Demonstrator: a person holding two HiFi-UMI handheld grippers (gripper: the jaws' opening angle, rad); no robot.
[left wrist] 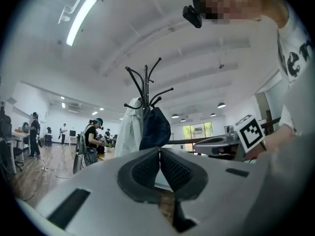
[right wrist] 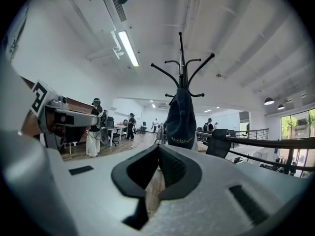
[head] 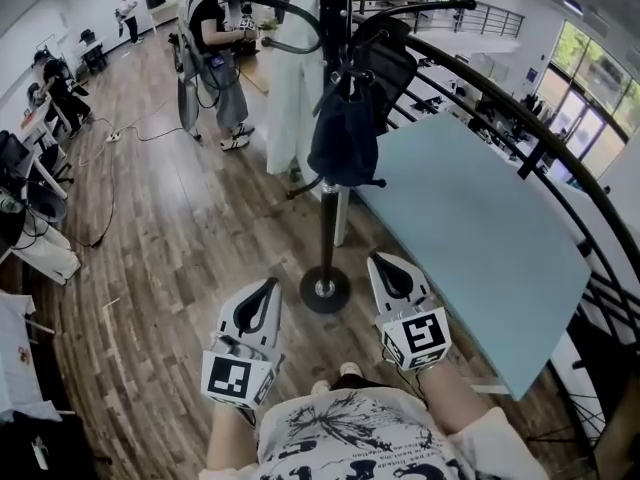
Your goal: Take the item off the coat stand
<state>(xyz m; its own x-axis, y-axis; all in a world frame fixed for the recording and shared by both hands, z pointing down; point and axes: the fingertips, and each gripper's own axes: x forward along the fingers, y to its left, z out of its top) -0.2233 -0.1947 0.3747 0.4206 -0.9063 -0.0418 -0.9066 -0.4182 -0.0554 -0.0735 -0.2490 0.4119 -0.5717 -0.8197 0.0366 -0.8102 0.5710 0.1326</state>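
A black coat stand [head: 333,28] rises from a round base [head: 325,290] on the wood floor straight ahead. On its hooks hang a dark navy bag [head: 345,138] and, behind it, a white coat [head: 298,78]. My left gripper [head: 268,286] and right gripper [head: 382,260] are low on either side of the base, well short of the bag, both shut and empty. In the left gripper view, the left gripper [left wrist: 159,149] points at the bag [left wrist: 155,127] and the coat [left wrist: 129,132]. In the right gripper view, the bag [right wrist: 181,119] hangs beyond the right gripper [right wrist: 158,147].
A light blue table [head: 480,228] stands close on the right of the stand, and a curved black railing [head: 520,118] runs behind it. A person [head: 215,48] stands on the far left beyond the coat. Cables [head: 110,168] trail over the floor at left.
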